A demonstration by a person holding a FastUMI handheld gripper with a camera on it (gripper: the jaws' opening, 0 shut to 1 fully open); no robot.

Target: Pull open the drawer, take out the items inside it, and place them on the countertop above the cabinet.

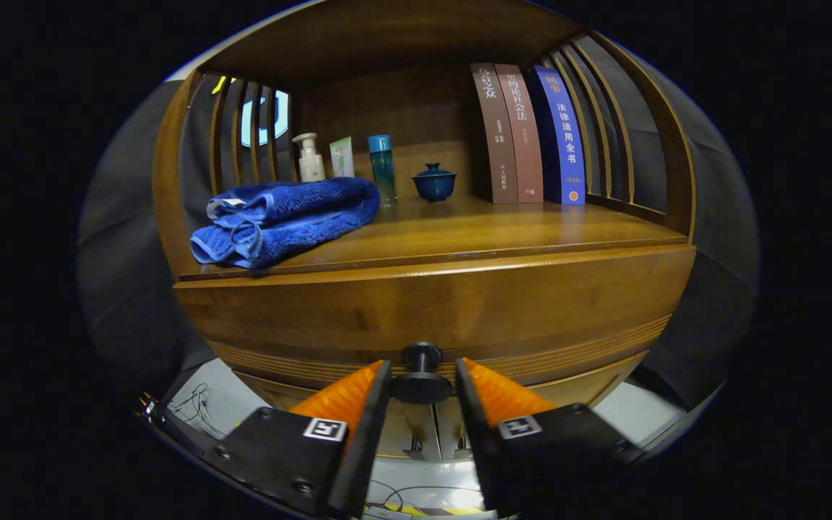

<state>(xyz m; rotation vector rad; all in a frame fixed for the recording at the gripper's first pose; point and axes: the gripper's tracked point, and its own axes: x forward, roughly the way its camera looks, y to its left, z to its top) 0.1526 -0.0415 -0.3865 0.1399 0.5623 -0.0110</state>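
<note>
Two fingers: our tongs (422, 393) sit at the bottom middle of the frame, with one orange finger on each side of the knob.
Knob: the small black drawer knob (421, 375) is right between the fingers, low in the middle of the frame.
Tongs state: we see them partly open, with a gap about as wide as the knob. We cannot tell if both fingers press on it yet. They hold nothing else.
Drawer: the drawer front (430, 318) is the wide brown wood across the middle of the frame. It looks closed, so we cannot see the items inside.
Bench: the bench (503, 227) is the wood top just above the drawer. That is where the items must go.
On the bench: a folded blue towel (286, 217) lies at the left. Behind it, in the upper middle, stand a pump bottle (309, 157), a blue-green bottle (383, 167) and a little blue pot with a lid (434, 182). Three books (528, 133) stand at the upper right.
Step now: we think we are about to grab the knob and pull.
What could go wrong: the knob is small and round, so the fingers may slip off if we pull before they close tight.
Also: a crooked pull could jam the drawer, and a hard tug could shake the bottles.
</note>
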